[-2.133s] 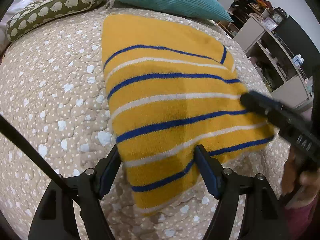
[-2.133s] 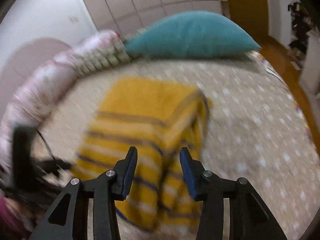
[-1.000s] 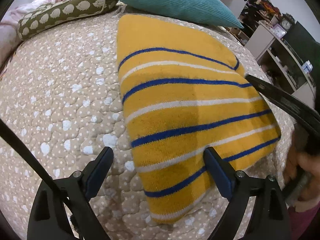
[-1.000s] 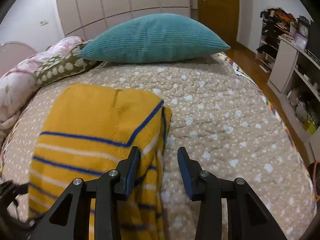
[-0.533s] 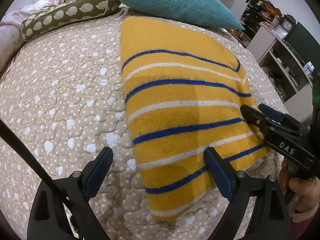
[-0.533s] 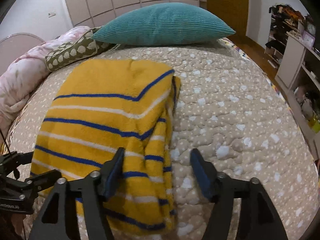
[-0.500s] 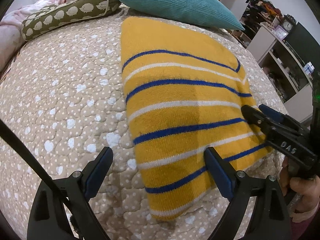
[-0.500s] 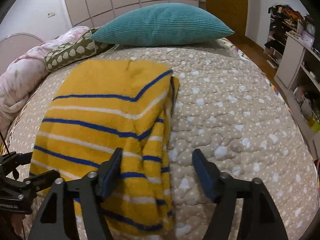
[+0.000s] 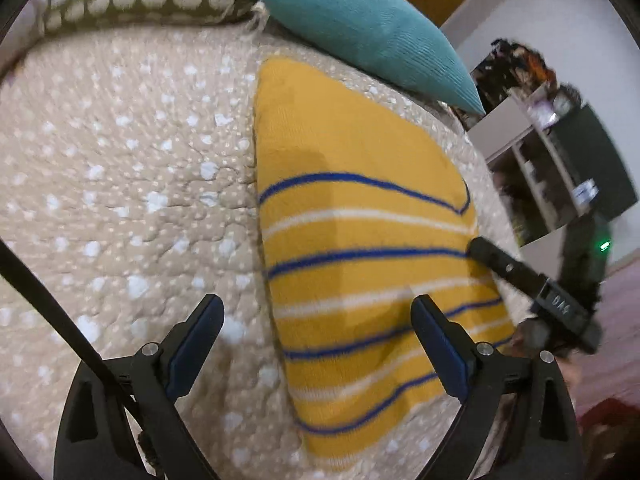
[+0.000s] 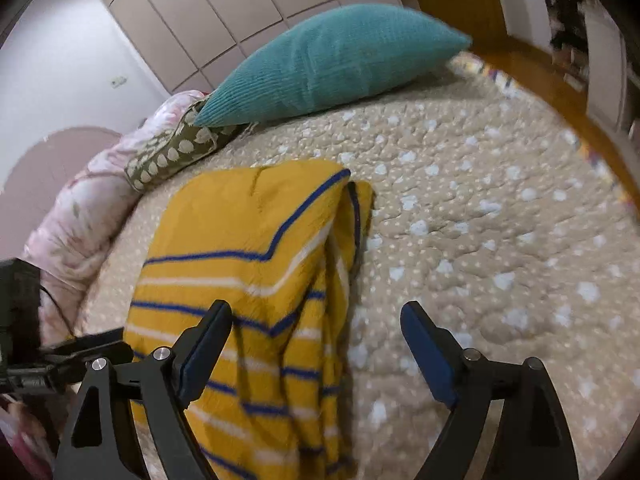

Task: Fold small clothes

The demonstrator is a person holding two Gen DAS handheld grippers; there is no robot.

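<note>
A yellow knit garment with blue and white stripes (image 9: 360,240) lies folded on the bed; it also shows in the right wrist view (image 10: 256,272). My left gripper (image 9: 316,340) is open and empty, its jaws wide over the garment's left edge near the front. My right gripper (image 10: 316,344) is open and empty over the garment's right folded edge. In the left wrist view the right gripper's finger (image 9: 504,266) rests at the garment's right side.
The beige dotted quilt (image 9: 120,200) covers the bed. A teal pillow (image 10: 328,64) and a green patterned bolster (image 10: 172,156) lie at the head. A pink floral blanket (image 10: 76,224) is at the left. Shelves (image 9: 560,168) stand beyond the bed's right side.
Both grippers have shifted and tilted slightly over the garment. The right gripper's jaws opened wider than one second ago. The garment has not moved.
</note>
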